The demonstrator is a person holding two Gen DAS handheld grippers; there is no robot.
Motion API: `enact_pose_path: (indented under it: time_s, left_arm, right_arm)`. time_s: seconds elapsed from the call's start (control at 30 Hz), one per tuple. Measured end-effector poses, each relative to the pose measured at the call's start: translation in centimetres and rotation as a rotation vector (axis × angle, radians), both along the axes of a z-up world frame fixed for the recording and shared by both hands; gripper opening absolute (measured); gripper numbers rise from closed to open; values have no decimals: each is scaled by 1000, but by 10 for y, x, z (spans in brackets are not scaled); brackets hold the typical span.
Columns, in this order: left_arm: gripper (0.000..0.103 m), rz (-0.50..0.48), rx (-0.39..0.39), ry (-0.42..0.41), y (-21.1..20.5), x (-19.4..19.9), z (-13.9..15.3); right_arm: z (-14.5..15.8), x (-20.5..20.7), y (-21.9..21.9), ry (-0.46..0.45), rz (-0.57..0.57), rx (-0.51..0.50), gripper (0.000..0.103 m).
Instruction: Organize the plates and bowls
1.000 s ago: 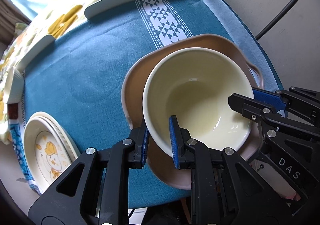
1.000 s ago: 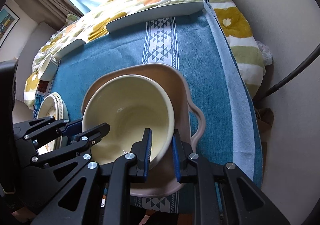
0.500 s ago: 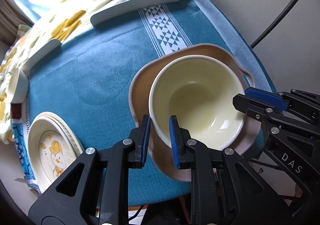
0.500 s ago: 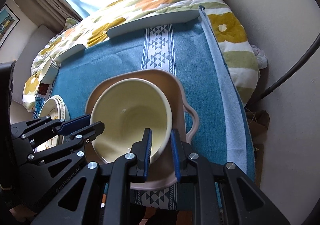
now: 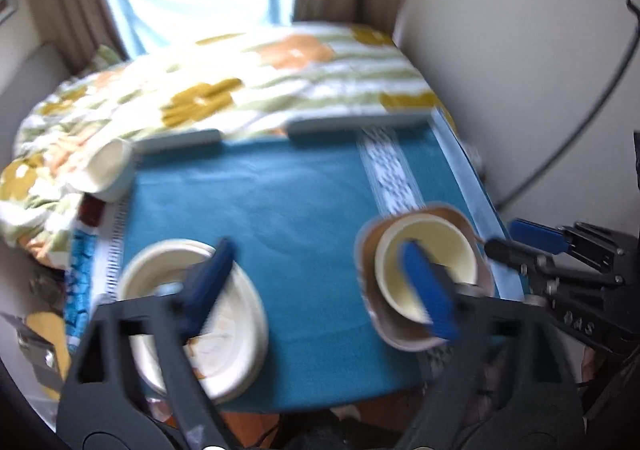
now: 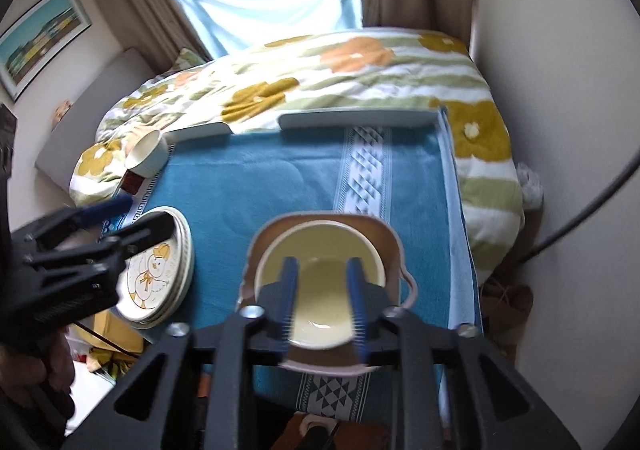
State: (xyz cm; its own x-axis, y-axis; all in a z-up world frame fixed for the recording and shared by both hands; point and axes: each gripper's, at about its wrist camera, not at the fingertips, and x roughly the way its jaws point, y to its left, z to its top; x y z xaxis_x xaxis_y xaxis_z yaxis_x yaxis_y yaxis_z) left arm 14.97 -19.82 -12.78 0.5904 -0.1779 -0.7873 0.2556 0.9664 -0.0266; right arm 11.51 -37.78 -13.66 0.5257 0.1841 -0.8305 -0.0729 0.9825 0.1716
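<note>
Both let go of the cream bowl (image 6: 320,282) and lifted clear since the earlier frames, jaws just opened with nothing between them. Left gripper (image 5: 320,282) released and spread wide, hanging blurred above the blue tablecloth (image 5: 280,202), one finger over the stack of duck-print plates (image 6: 160,270) at the cloth's near left corner, the other over the bowl. Right gripper (image 6: 322,298) released too, jaws partly apart, hovering above the bowl without touching its rim.

Cream bowl now nested upright inside the tan handled dish (image 6: 394,246) near the near right edge of the cloth, by the patterned white stripe. Small white cup (image 6: 146,152) lying tilted off the far left corner, against the floral quilt (image 6: 320,78).

Judged as the end of a placing step, with the next pick likely the plates or the cup. Worth rising straight up before swinging sideways, so no finger clips the bowl's rim and drags it out of the dish. Best to keep the jaws wide while crossing over the plate stack, then come down squarely on a rim.
</note>
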Motion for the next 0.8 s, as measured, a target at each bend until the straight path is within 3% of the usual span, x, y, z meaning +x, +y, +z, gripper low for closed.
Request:
enact_pose_path:
  time_s: [0.03,0.1,0.2,0.47,0.57,0.7,0.8]
  left_arm:
    - [103,36,5,-51,12,-3,9]
    - [103,85,20,-88,34,-3,20]
    - [103,182,21,-97,74,2,31]
    - [103,420,-119,-74,196,36,36]
    - [103,486,-178,-44,232,55,23]
    - [102,576,-269,28,277,93,-4]
    - [98,630,-349,91,305,126,-35]
  right_arm:
    - [4,2,6,-23,22,-5,79]
    - [13,6,19,-88,70,10,87]
    - [27,21,47,-163,155,18,87]
    - [58,98,143,-203,359,23,87]
    - [50,134,177,-155,382,31,87]
    - [18,187,222,-37,406,32,87]
    - [-8,225,253,40,441,87,87]
